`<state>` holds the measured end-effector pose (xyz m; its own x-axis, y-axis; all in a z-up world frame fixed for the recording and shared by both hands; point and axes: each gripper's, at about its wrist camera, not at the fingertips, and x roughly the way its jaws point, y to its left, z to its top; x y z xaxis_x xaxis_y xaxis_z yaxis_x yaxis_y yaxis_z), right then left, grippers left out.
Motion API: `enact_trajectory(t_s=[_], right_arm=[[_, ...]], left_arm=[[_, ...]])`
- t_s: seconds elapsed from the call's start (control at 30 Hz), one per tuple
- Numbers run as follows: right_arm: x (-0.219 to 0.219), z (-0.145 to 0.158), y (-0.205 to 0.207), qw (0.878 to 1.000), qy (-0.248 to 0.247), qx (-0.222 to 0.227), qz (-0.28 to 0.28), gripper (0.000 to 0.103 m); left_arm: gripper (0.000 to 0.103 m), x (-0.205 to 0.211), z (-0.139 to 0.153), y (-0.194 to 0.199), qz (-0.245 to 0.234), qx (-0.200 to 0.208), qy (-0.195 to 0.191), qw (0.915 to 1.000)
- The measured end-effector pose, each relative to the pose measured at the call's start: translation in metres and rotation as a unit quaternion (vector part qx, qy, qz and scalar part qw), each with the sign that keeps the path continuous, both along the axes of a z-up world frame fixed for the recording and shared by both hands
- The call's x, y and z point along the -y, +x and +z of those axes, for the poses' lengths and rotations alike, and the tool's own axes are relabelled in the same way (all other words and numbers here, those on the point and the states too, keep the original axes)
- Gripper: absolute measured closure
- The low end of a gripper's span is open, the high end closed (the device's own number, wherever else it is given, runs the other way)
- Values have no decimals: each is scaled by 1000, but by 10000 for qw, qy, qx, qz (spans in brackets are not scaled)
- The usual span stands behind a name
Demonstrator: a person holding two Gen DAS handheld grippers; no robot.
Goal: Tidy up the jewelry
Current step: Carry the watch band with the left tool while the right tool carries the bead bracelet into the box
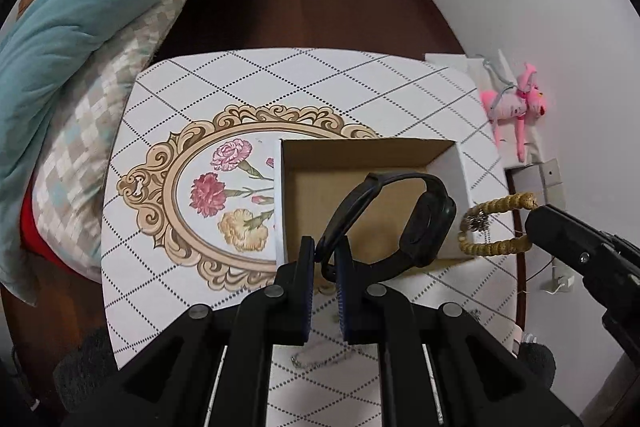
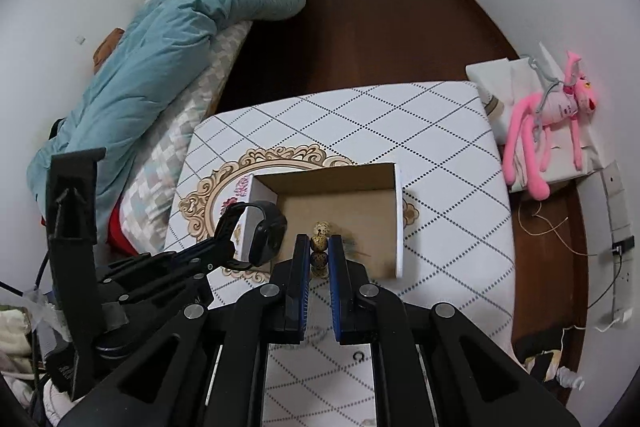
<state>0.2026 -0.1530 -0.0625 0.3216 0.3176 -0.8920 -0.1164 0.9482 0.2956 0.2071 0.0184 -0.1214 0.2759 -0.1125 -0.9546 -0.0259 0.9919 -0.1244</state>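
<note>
Left wrist view shows the left gripper (image 1: 325, 255) pinched narrow on the strap of a black watch (image 1: 424, 223), letting its loop hang free over the open cardboard box (image 1: 456, 187) on the patterned surface (image 1: 320, 83). Beside it, the right gripper (image 2: 319, 251) clamps a beaded bracelet (image 2: 320, 241) above the same box, probably so both pieces can drop inside together. A thin chain (image 1: 320, 361) lies on the surface below.

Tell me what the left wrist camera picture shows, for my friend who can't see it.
The left gripper pinches the strap of a black smartwatch above an open cardboard box on a diamond-patterned table. At the right, the right gripper holds a tan beaded bracelet by the box's edge.
</note>
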Motion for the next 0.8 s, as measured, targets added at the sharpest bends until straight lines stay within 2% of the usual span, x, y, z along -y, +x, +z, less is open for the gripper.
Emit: enact_trajectory(t_s=[0.1, 0.17, 0.33, 0.4, 0.47, 0.53, 0.57, 0.6, 0.67, 0.7, 0.73, 0.77, 0.8], right_arm=[[0, -15, 14, 9998, 47, -164, -39, 94], [0, -21, 22, 9996, 96, -247, -33, 94], [-3, -35, 40, 9985, 264, -448, 149, 93], [-1, -45, 48, 9972, 302, -669, 153, 93], [0, -52, 52, 9971, 76, -747, 145, 89], [3, -57, 52, 9969, -92, -770, 136, 58], [5, -58, 51, 9971, -205, -730, 104, 36], [8, -59, 50, 9972, -289, -687, 75, 32], [10, -63, 46, 9960, -646, -612, 6, 32], [10, -64, 44, 9952, -796, -577, -4, 31], [11, -67, 41, 9937, -971, -557, -27, 27], [12, -70, 38, 9921, -1138, -525, -59, 15], [12, -71, 35, 9904, -1299, -462, -83, 6]], left_arm=[[95, 0, -7, 12, -5, -105, 13, 9999], [91, 0, -10, 19, 4, -187, -27, 9998], [86, -3, -12, 35, 111, -434, -254, 9987], [71, -5, -8, 38, 182, -379, -136, 9990], [27, -7, -3, 37, 203, -233, -39, 9995], [24, -10, 2, 33, 243, -57, 98, 9996], [24, -11, 2, 31, 236, -14, 190, 9995], [24, -12, 1, 31, 241, -20, 278, 9993], [23, -15, -3, 26, 256, 14, 415, 9988], [20, -16, -6, 23, 275, 56, 489, 9984], [10, -18, -8, 20, 295, 84, 528, 9981], [1, -19, -11, 17, 316, 112, 540, 9980], [0, -20, -14, 14, 322, 129, 534, 9980]])
